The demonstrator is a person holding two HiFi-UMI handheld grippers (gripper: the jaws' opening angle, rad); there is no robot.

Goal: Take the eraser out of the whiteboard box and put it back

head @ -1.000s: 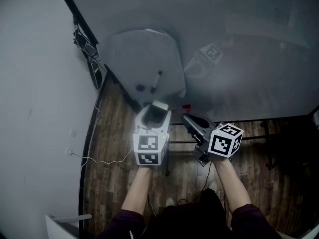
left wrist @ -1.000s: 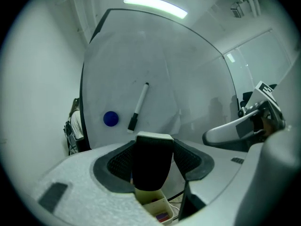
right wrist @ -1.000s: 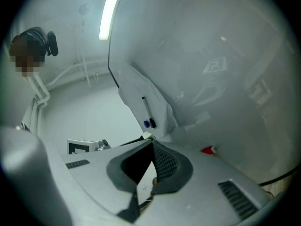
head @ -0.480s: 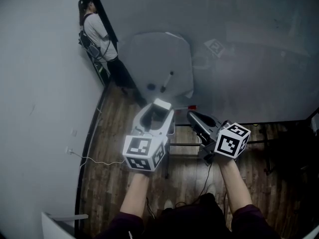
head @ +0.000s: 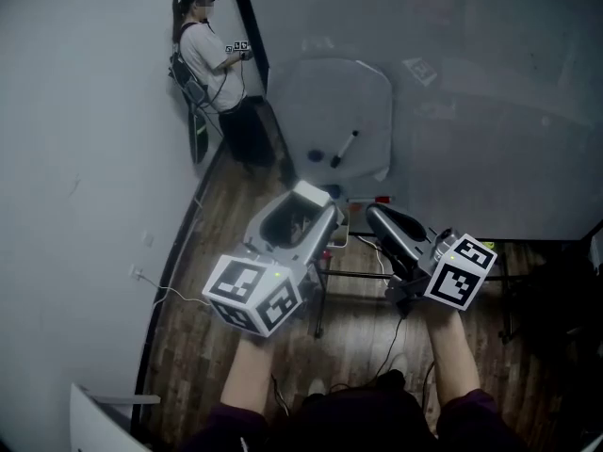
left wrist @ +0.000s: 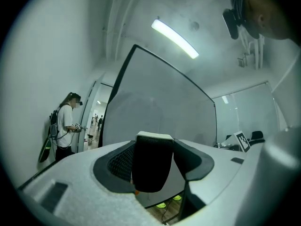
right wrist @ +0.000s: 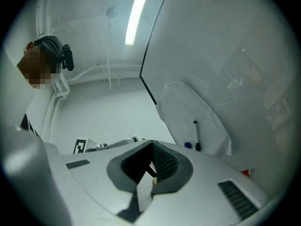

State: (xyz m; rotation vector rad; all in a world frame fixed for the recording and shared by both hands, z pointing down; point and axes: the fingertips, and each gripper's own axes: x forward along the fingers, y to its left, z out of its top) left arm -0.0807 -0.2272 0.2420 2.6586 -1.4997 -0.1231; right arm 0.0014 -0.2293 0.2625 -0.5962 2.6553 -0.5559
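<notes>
Eraser [left wrist: 151,168] sat clamped in the left gripper [head: 300,213], a black block with a pale top edge filling the gap between the 2 dark pads. It was therefore up in the air and not in any box. That gripper pointed toward 1 o'clock, probably to carry the eraser toward the whiteboard [head: 490,111]. The right gripper [right wrist: 151,147] had its jaws pressed together on nothing. Held just at 3 o'clock of the left one, it looked parked as a spare, ready to steady a box if needed.

The box itself could not be picked out with certainty in these views. A small red thing [head: 382,199] lay at the board's lower edge, at 12 o'clock from the right gripper. A pale sheet [head: 349,92] hung on the board at 12 o'clock. On its lower part were a marker [head: 344,148] and a blue dot [head: 314,155], which was likely a magnet pinning the sheet. A person [head: 212,59] stood by the wall at 11 o'clock.

No brand or word was legible anywhere. The only print was the black-and-white square markers on the 2 gripper cubes, and the marker's barrel was too small to read.
</notes>
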